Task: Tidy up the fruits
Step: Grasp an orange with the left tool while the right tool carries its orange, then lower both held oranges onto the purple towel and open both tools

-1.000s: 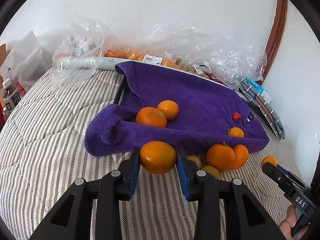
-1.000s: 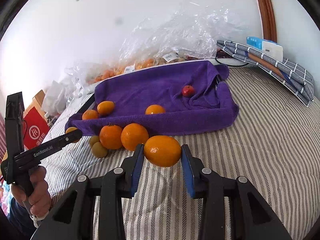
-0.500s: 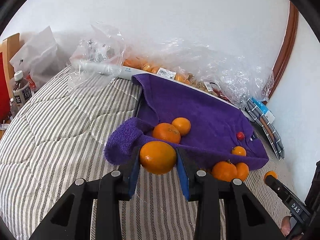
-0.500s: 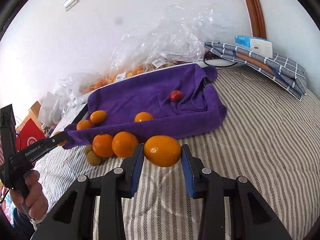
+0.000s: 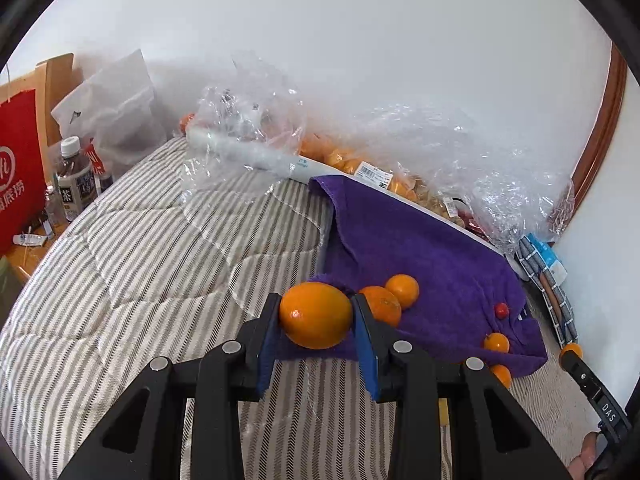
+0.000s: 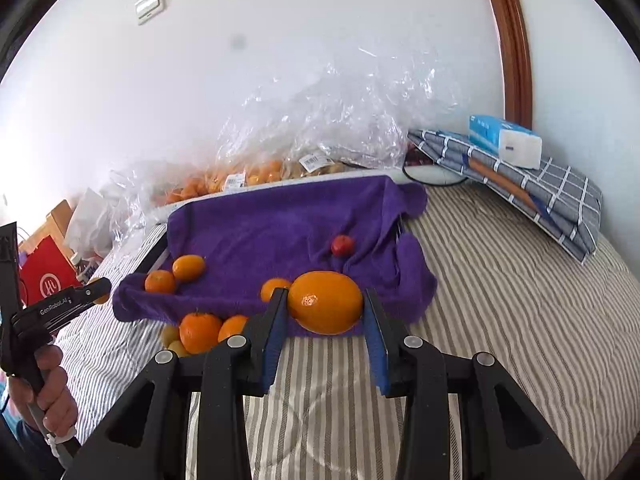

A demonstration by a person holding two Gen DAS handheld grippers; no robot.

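My left gripper [image 5: 316, 320] is shut on an orange [image 5: 315, 315], held above the striped bed near the left front corner of the purple towel [image 5: 420, 260]. My right gripper [image 6: 325, 306] is shut on another orange [image 6: 325, 302], held over the towel's [image 6: 280, 232] front edge. On the towel lie two oranges [image 6: 176, 274], a small orange [image 6: 274, 288] and a small red fruit [image 6: 342, 245]. Several oranges and yellow-green fruits [image 6: 200, 332] lie on the bed in front of the towel.
Clear plastic bags of fruit [image 6: 320, 132] line the wall behind the towel. A folded checked cloth with a tissue pack [image 6: 508, 144] lies at the back right. A red bag [image 5: 18, 168] and bottles [image 5: 76, 180] stand beside the bed at the left.
Both grippers have pulled back and risen with their oranges still held. The left one has swung left, so the towel now sits further right in its view.
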